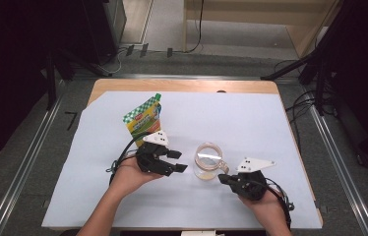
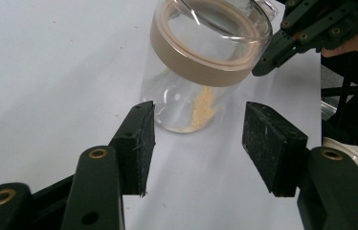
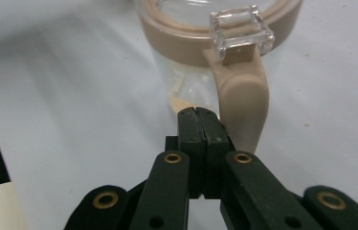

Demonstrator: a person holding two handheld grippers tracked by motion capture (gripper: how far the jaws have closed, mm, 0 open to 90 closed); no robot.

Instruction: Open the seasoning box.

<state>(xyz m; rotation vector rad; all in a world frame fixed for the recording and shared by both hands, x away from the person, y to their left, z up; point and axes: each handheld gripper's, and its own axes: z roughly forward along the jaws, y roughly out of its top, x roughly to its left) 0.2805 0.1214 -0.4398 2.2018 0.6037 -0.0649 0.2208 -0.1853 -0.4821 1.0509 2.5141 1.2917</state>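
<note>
Jar point(image 1: 207, 161) stands mid-table on the white sheet point(image 1: 251, 123), clear glass with a tan rim, tan handle and some yellow powder inside. Right gripper point(image 3: 199, 111), jaws pressed together, sits just beside the handle point(image 3: 242, 103). Left gripper point(image 2: 197, 125) gapes wide, empty, near the jar. A pouch point(image 1: 143, 118) stands behind the left hand point(image 1: 132, 176).

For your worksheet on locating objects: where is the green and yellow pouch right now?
In the high view, the pouch stands on the white sheet, left of centre, just beyond the left tool.
</note>
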